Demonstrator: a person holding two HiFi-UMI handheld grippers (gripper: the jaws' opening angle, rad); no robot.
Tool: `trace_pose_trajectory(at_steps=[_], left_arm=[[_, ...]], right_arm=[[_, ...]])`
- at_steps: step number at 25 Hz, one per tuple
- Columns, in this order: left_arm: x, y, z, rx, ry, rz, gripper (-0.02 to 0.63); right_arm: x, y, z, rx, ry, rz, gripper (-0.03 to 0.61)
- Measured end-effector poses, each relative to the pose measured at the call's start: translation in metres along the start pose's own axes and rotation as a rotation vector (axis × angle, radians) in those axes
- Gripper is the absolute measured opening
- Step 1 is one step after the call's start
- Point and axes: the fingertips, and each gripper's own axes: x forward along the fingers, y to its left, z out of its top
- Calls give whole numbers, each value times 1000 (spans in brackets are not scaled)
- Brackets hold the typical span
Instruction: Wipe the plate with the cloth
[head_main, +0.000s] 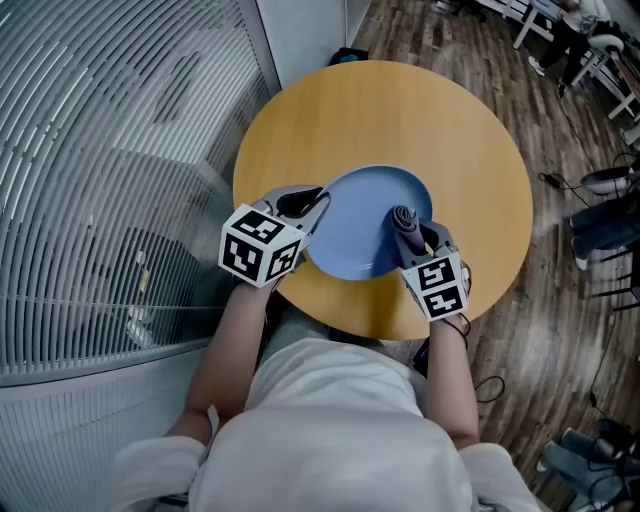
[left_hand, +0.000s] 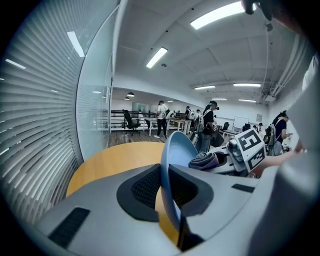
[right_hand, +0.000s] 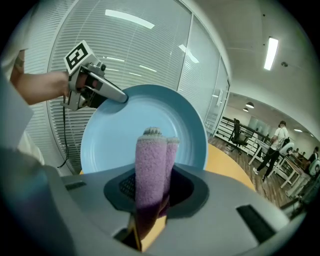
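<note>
Plate (head_main: 355, 232), blue and with nothing on it, is held tilted over the near part of the round surface (head_main: 380, 110), its rim clamped in the left gripper (head_main: 318, 206). The right gripper (head_main: 415, 240) is closed on a rolled purple cloth (head_main: 405, 220), whose tip sits at the plate's inner face; whether it touches is unclear. Wiping looks to be the step in hand. Next, the cloth should press and sweep across the face while the left gripper steadies the plate.
</note>
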Motion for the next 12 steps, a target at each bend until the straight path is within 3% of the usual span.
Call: trace_pose_trajectory(at_steps=[12], left_arm=[[4, 12, -6, 25, 21, 1, 40]], right_arm=[[5, -11, -21, 33, 59, -15, 102]])
